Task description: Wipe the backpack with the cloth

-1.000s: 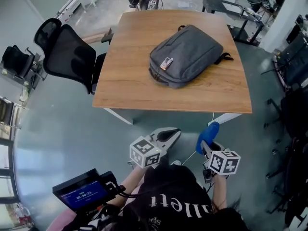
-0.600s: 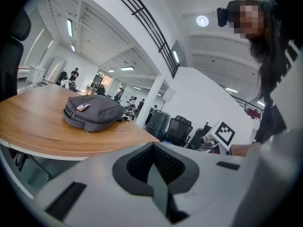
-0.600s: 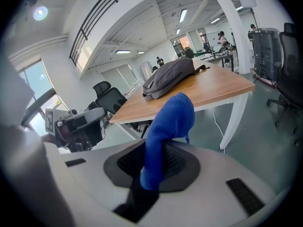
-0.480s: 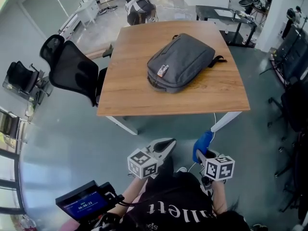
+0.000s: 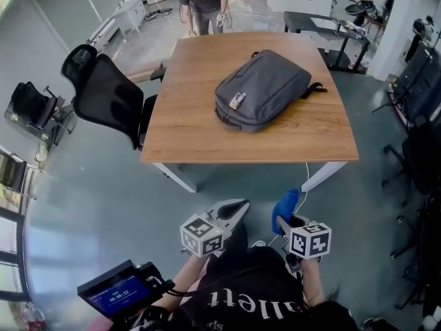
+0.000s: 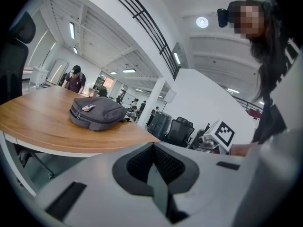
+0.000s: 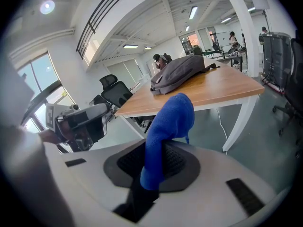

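A blue cloth (image 5: pixel 284 207) is being held clamped in the right gripper (image 5: pixel 282 219), its loose end standing up above the shut jaws. The left gripper (image 5: pixel 236 210) is being held just beside it with its jaws pressed together on nothing. Both tools are being held low, close to the person's body and over the floor, short of the near edge of the wooden table (image 5: pixel 180 126).

The grey backpack (image 5: pixel 265 88), the thing to be wiped, is lying flat on the table's far half, straight ahead of the grippers and well apart from them. Its long axis is being presented on a diagonal, from the near left end with its small tag to the far right end with its straps. The cloth-bearing right gripper is judged to be slightly better lined up with the bag than the left. The coming move is therefore being read as a forward reach over the table edge. No wiping is being done yet.
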Tool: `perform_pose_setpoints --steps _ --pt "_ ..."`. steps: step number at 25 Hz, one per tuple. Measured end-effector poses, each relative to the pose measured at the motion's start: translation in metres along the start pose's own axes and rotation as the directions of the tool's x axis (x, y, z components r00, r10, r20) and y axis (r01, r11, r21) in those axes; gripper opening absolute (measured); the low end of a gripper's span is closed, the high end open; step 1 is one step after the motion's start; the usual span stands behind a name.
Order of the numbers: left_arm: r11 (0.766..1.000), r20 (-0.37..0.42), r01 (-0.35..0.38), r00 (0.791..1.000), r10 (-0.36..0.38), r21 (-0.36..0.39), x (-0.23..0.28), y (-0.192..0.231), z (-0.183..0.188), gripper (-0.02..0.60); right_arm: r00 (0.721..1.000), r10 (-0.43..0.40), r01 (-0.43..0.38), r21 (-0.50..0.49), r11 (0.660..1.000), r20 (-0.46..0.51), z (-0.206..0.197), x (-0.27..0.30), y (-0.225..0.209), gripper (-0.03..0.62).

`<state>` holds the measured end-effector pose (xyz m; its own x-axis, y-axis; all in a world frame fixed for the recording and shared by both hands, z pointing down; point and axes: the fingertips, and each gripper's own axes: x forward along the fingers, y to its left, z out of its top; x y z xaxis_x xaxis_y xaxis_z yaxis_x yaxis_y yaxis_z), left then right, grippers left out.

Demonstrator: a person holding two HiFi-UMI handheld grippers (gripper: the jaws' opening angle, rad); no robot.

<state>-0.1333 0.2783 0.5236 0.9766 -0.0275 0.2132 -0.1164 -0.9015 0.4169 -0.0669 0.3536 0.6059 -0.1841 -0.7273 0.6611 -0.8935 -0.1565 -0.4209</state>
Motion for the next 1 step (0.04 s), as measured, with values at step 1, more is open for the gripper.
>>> perform_pose_setpoints --steps 1 --pt "1.000 0.001 -0.001 1.000 0.001 -0.002 -0.0017 0.0002 -0.0005 -0.003 1.000 0.001 -0.001 -0.003 1.000 -0.003 -0.0013 0.0004 0.0017 0.078"
